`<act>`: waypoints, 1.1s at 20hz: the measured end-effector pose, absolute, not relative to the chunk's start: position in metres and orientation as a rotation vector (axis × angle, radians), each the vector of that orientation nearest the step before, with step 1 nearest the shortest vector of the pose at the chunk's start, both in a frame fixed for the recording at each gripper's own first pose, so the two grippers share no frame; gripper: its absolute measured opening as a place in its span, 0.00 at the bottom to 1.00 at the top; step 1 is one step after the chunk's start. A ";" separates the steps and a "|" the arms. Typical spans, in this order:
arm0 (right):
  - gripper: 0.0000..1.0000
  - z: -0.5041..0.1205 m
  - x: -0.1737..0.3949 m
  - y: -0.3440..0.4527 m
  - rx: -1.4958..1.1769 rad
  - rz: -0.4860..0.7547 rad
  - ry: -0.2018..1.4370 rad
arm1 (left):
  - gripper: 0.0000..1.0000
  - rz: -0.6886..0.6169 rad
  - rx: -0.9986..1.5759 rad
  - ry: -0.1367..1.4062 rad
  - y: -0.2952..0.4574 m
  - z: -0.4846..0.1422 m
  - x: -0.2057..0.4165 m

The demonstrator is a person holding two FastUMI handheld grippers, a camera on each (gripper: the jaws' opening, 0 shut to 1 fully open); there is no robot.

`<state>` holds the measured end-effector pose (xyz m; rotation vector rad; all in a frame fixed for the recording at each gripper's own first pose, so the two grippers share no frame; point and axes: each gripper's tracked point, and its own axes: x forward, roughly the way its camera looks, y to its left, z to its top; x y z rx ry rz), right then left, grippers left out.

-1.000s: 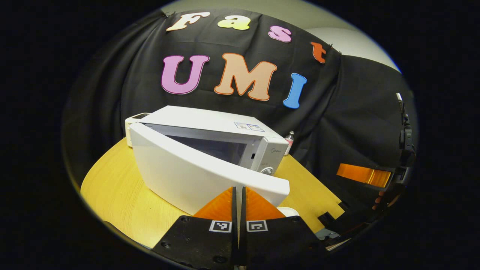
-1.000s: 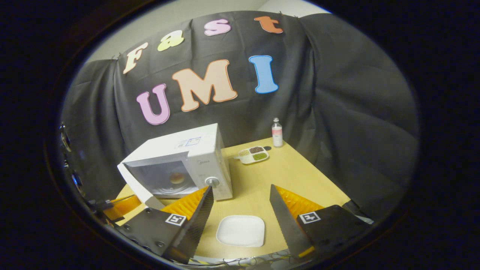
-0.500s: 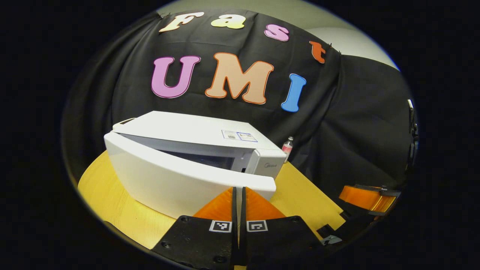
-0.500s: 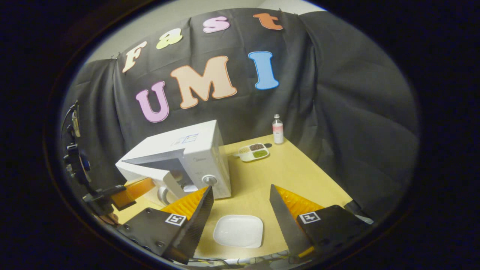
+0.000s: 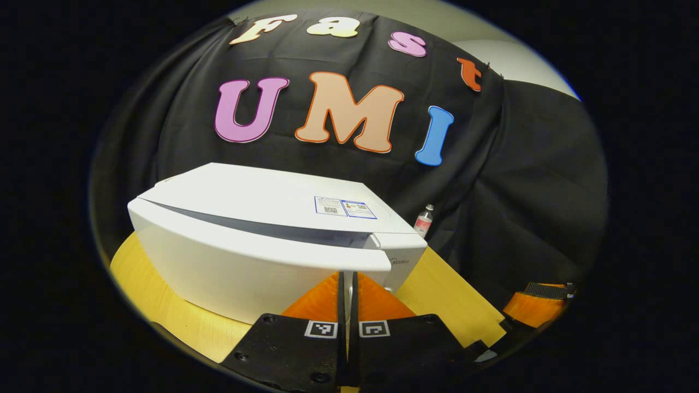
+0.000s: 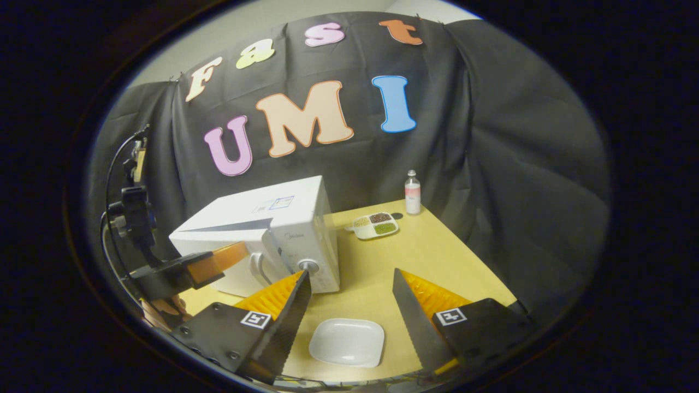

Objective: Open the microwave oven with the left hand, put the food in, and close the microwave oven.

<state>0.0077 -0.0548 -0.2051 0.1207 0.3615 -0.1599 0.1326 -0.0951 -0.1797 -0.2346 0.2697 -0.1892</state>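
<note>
The white microwave (image 5: 256, 194) stands on the wooden table (image 5: 448, 295). Its door (image 5: 246, 267) is nearly closed, with a thin dark gap along the top edge. My left gripper (image 5: 347, 275) is shut, fingers together, with its tips against the door's front near the free edge. In the right gripper view the left gripper (image 6: 218, 259) touches the door beside the handle (image 6: 256, 267), on the microwave (image 6: 273, 213). My right gripper (image 6: 349, 275) hangs open above an empty white plate (image 6: 347, 341). The door hides the inside of the oven.
A sectioned dish of grains (image 6: 375, 225) and a small bottle (image 6: 413, 192) stand at the back of the table (image 6: 437, 256), right of the microwave. The bottle (image 5: 423, 220) also shows behind the oven's corner. Black cloth walls surround the table.
The microwave door has swung from wide open to almost closed. My left gripper followed it inward, staying shut. The right gripper stayed open over the plate.
</note>
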 end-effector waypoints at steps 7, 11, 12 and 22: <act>0.93 -0.208 0.009 -0.068 0.140 -0.206 0.357 | 0.00 -0.159 -0.269 0.275 -0.092 -0.186 0.142; 0.93 -0.208 0.011 -0.074 0.156 -0.222 0.353 | 0.02 -0.148 -0.255 0.262 -0.093 -0.180 0.150; 0.93 -0.207 0.011 -0.074 0.154 -0.223 0.350 | 0.00 -0.150 -0.263 0.256 -0.095 -0.178 0.151; 0.93 -0.209 0.018 -0.069 0.127 -0.190 0.356 | 0.00 -0.126 -0.239 0.238 -0.094 -0.175 0.155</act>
